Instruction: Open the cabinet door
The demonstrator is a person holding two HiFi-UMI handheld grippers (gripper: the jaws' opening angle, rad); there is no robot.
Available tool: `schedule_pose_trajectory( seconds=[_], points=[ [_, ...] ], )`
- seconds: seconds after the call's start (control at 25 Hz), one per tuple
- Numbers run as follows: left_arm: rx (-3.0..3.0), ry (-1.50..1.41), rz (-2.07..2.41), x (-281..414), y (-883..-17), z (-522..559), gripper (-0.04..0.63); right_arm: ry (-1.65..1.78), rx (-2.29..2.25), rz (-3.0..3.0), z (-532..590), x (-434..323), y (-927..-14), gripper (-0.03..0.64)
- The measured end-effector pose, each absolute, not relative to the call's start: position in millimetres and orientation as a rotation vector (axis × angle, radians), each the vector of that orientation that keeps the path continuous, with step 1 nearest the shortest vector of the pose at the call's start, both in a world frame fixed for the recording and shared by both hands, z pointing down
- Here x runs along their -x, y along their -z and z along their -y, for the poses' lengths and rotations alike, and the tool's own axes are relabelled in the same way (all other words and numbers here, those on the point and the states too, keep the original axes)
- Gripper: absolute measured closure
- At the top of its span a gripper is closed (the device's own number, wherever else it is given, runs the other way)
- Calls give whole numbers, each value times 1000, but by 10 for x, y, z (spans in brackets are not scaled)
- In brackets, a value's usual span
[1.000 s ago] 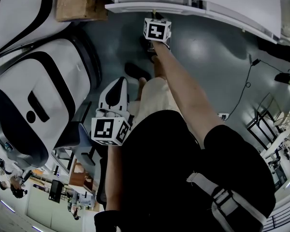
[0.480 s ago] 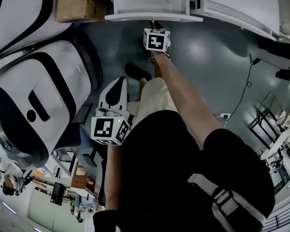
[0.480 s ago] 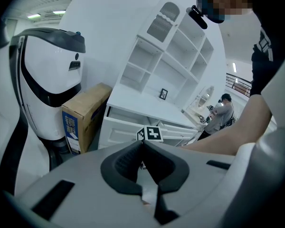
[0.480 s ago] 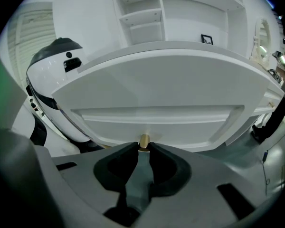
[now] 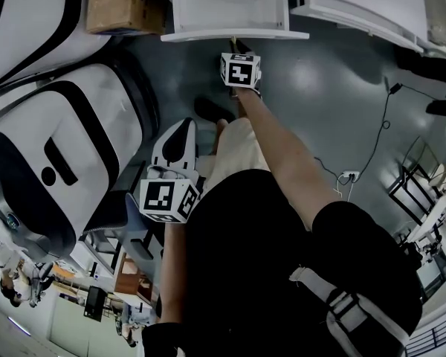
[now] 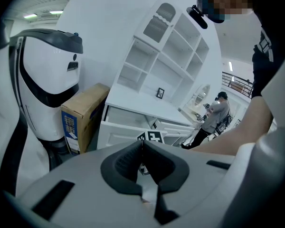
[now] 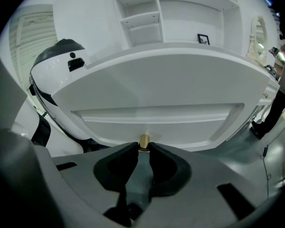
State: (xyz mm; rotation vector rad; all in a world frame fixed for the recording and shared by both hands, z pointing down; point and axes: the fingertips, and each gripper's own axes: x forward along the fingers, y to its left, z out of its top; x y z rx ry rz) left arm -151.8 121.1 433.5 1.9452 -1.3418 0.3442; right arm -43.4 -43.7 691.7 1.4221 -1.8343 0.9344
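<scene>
Right gripper (image 5: 236, 44) is out at arm's length, upper centre of the head view. Its jaws are clamped on the brass knob (image 7: 144, 140) of the cabinet door (image 7: 156, 94). The knob sits right at the jaw tips, 1 pad each side, with no spare bite behind it. Left gripper (image 5: 183, 126) is idle, left of centre in the head view, jaws pressed together on nothing, well apart from the work.

Cabinet door is already partway out from the white cabinet (image 5: 357, 13). In the head view its front shows edge-on as a pale strip, with an open white cavity above it in the frame. It reads more like a pull-out front than a hinged leaf; cannot tell which for certain.

Step in hand, as I judge it: the pull.
- Draw straight back along the knob's axis, toward your body, lower in the frame.
- The grip is shallow, so any sideways or downward drag could slip the pads off the knob.
- Steady pace, no jerk. Let the elbow fold, not the wrist.
- Cardboard box (image 5: 119, 6) at upper left stands clear of the path.
- Ease off as travel stiffens near its end.
</scene>
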Motion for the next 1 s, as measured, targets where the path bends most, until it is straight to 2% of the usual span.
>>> schedule_pose_trajectory(
  seconds=[1.0],
  points=[
    [-2003,-326,1298,1726,-4318,-1503,572,-900,-1404,1799,-107,421,-6912,522]
  ],
)
